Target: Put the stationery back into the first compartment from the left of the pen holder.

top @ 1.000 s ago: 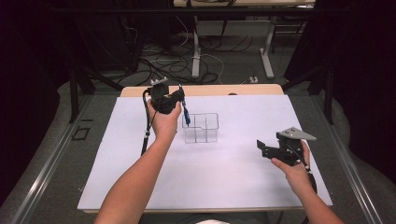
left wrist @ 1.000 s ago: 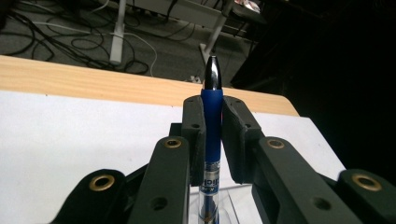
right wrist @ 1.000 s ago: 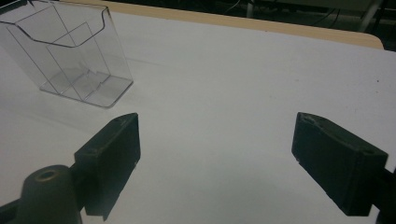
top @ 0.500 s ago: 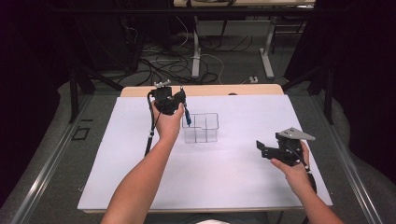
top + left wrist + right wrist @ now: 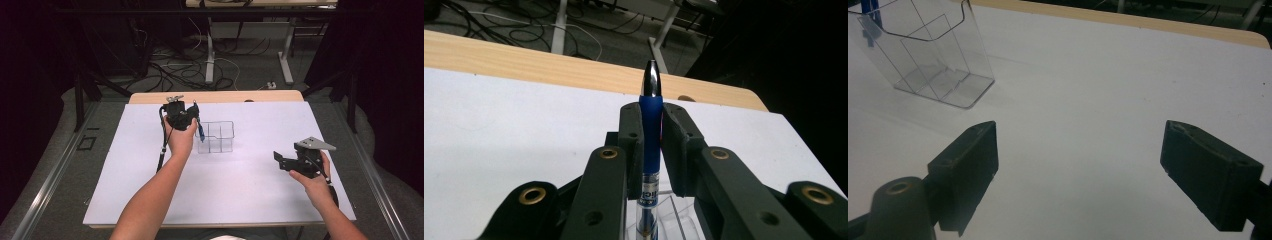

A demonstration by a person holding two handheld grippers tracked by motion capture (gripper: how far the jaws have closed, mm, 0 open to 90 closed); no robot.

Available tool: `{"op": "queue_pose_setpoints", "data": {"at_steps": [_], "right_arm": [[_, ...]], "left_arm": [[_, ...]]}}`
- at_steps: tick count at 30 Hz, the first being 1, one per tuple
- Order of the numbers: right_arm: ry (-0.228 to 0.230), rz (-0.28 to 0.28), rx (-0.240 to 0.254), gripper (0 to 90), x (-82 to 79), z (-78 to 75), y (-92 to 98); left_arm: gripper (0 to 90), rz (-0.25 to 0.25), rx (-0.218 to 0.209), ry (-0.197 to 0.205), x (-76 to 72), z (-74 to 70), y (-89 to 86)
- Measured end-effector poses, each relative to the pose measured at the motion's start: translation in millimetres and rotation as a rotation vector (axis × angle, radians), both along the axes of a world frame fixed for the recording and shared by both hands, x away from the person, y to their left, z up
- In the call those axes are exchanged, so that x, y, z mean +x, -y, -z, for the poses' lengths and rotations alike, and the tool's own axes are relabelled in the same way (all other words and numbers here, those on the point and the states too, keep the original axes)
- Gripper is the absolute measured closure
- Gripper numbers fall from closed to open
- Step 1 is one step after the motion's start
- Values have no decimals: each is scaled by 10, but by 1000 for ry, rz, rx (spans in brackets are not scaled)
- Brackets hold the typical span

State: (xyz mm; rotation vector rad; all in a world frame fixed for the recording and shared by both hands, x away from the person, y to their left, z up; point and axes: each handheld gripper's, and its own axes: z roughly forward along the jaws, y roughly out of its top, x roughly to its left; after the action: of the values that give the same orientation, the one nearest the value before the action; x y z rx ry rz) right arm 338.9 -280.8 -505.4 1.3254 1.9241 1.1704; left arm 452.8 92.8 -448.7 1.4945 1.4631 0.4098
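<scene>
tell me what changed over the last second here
The left gripper, shut on the blue pen, has sunk a little toward the clear organizer. The right gripper stays open and still; the organizer hasn't moved.

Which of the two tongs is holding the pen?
The left tongs, shut on the blue pen above the clear organizer; the right tongs stand open, empty.

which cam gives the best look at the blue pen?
Left gripper view: the blue pen stands close up, clamped between the left gripper pads, above the clear organizer. In the high view it is a small blue sliver; in the right gripper view, a blue patch behind the organizer wall.
</scene>
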Motion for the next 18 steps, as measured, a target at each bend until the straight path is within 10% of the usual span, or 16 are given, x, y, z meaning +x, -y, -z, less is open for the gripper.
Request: {"op": "queue_pose_setpoints", "data": {"at_steps": [12, 18], "right_arm": [[2, -1, 4, 155, -1, -3, 1], [4, -3, -4, 155, -2, -5, -5]], "left_arm": [[499, 53, -94, 12, -100, -189, -171], [415, 69, -56, 24, -186, -290, -303]]}}
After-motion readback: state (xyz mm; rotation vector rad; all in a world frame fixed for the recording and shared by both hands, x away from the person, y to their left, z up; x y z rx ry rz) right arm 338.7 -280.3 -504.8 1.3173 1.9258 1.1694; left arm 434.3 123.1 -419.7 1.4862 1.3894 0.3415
